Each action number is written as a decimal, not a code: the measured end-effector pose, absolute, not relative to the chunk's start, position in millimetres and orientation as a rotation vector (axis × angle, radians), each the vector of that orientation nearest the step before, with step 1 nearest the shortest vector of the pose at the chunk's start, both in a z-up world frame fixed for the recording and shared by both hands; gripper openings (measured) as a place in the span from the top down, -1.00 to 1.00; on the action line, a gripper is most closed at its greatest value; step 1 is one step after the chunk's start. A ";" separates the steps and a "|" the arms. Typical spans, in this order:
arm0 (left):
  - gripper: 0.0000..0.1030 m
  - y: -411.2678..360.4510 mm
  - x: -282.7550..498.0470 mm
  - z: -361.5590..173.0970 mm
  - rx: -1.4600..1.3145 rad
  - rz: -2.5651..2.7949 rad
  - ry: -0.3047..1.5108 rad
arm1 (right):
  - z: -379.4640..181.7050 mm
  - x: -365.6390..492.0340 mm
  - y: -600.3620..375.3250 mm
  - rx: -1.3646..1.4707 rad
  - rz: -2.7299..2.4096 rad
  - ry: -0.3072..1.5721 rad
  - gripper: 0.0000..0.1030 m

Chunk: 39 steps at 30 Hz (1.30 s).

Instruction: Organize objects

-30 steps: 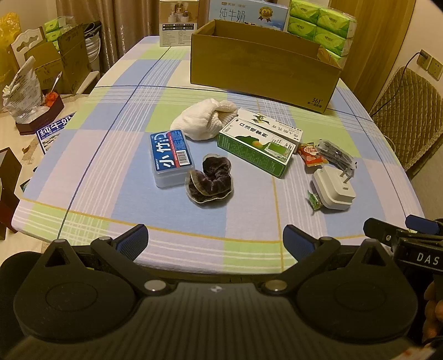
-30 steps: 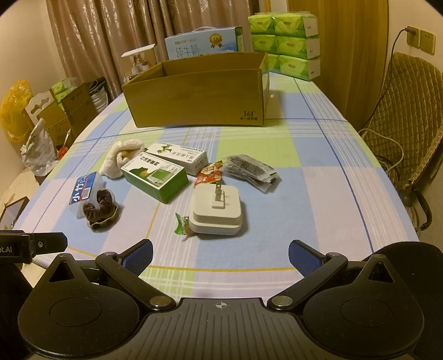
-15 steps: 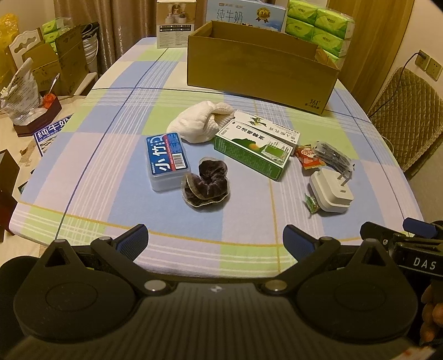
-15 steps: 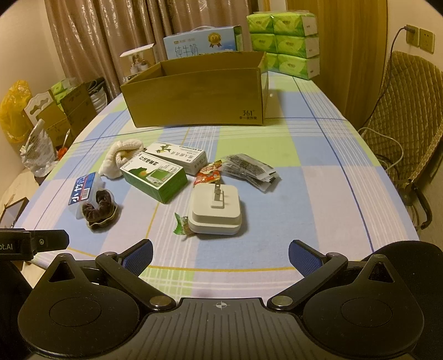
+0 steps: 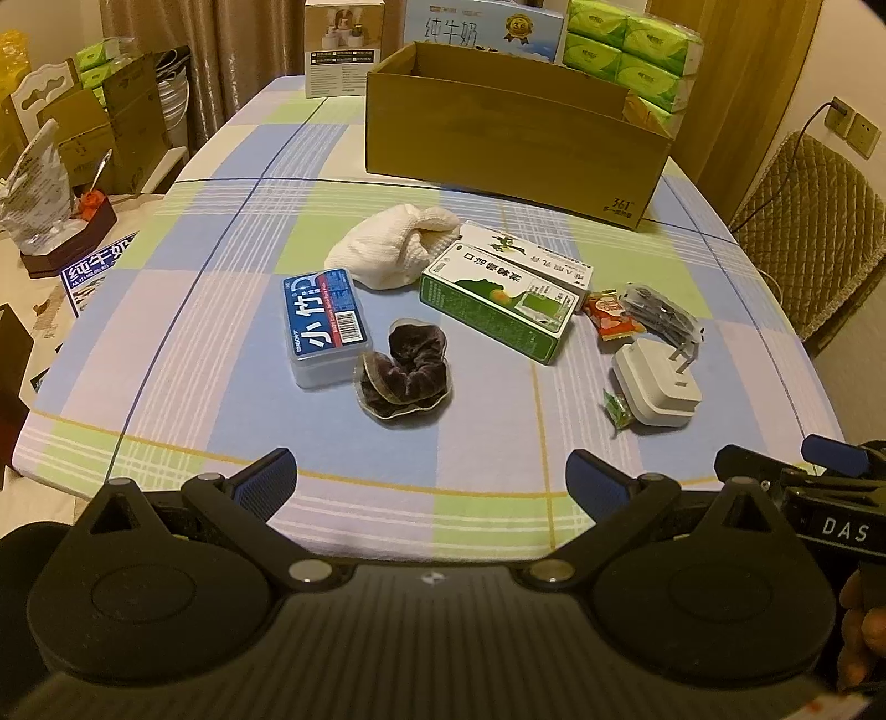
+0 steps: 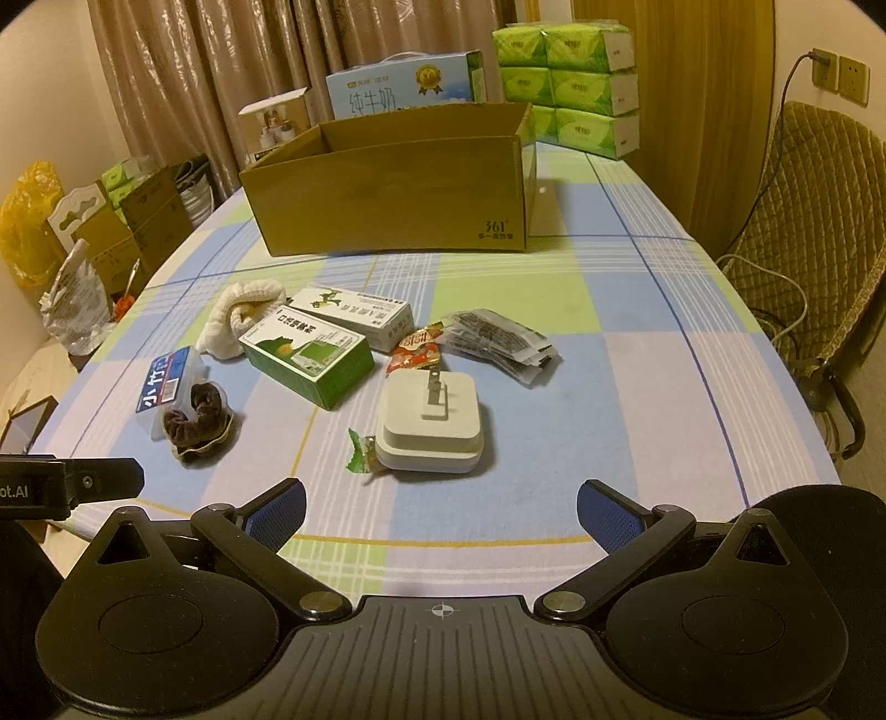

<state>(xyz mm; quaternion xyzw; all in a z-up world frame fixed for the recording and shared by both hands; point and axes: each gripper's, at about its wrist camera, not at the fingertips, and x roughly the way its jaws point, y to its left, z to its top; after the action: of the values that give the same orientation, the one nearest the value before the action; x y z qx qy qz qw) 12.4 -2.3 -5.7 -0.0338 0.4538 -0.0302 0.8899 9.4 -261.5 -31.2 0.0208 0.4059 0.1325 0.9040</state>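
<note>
Loose items lie mid-table: a blue-labelled clear box (image 5: 325, 327), a dark scrunchie (image 5: 407, 374), a white cloth (image 5: 393, 252), a green carton (image 5: 495, 302) beside a white carton (image 5: 526, 255), a red snack packet (image 5: 612, 321), dark sachets (image 5: 662, 315), a white plug adapter (image 5: 656, 382) and a small green candy (image 5: 616, 407). An open cardboard box (image 5: 515, 133) stands behind them. My left gripper (image 5: 431, 479) hovers open near the table's front edge, short of the scrunchie. My right gripper (image 6: 441, 508) is open too, just in front of the adapter (image 6: 429, 423).
The checked tablecloth (image 6: 637, 354) covers the table. Green tissue packs (image 6: 576, 83), a blue milk carton box (image 6: 404, 86) and a small white box (image 5: 343, 47) stand at the far end. A quilted chair (image 6: 808, 232) is right; cardboard boxes (image 5: 105, 127) and bags are left.
The left gripper has shifted slightly, so the objects sit a little left and lower in its view. The right view is almost unchanged. Both grippers stay open.
</note>
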 end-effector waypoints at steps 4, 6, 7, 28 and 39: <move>-0.97 -2.8 13.8 -5.9 -0.070 -0.067 0.943 | -31.1 10.4 -262.2 0.046 0.274 0.840 -0.97; -0.97 -3.0 15.0 -6.6 -0.068 -0.068 0.943 | -31.2 12.2 -262.6 0.049 0.272 0.842 -0.97; -0.97 -3.0 15.6 -7.0 -0.068 -0.069 0.944 | -31.6 13.4 -262.8 0.051 0.272 0.843 -0.97; -0.78 2.8 47.6 -30.9 -0.057 -0.096 0.976 | -39.6 48.2 -253.2 0.033 0.322 0.860 -0.96; -0.39 2.5 85.8 -59.4 -0.041 -0.116 0.988 | -70.1 79.3 -252.8 0.033 0.340 0.931 -0.66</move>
<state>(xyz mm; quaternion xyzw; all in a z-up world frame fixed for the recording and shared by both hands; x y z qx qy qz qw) 85.8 2.5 -59.4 -0.0197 0.4738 -0.0555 0.8787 79.3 -252.8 -70.1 0.0158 0.4468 0.1631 0.8795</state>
